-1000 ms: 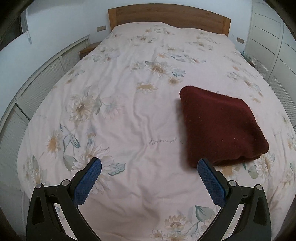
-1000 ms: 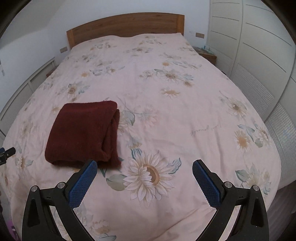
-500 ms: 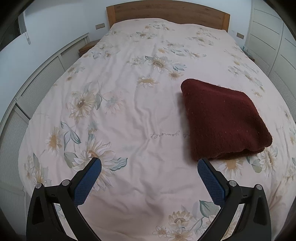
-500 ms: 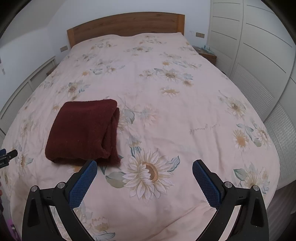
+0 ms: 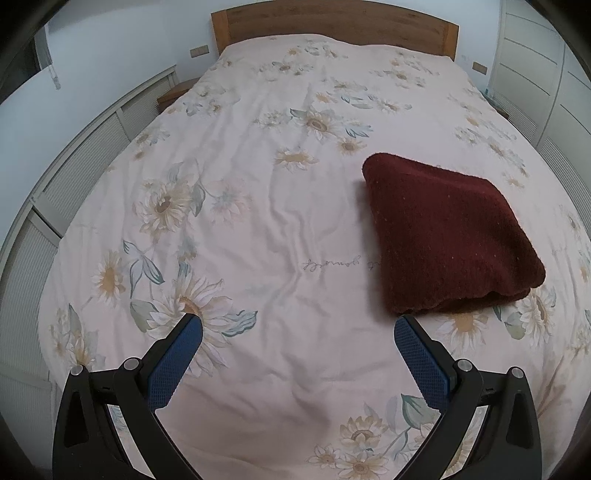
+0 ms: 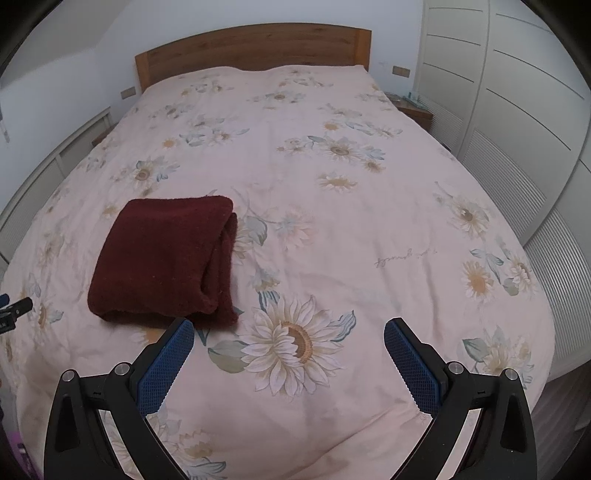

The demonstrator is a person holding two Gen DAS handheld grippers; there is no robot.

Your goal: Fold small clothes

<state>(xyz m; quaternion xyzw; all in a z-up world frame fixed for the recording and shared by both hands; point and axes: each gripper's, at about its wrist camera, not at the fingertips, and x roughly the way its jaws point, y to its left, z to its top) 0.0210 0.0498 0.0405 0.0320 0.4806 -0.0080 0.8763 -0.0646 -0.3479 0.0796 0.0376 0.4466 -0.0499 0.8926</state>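
A dark red fuzzy garment lies folded in a thick rectangle on the floral bedcover. In the right wrist view the garment lies left of centre, its layered edges facing right. My left gripper is open and empty above the bed, with its right finger just short of the garment's near edge. My right gripper is open and empty, with its left finger just short of the garment's near right corner.
A wooden headboard stands at the far end of the bed. White louvred wardrobe doors run along the right side and white panels along the left. A bedside table stands at the far right. The left gripper's tip shows at the right view's left edge.
Both grippers have drawn back and up a little, so more of the bed shows. The garment has not moved and both grippers stay open.
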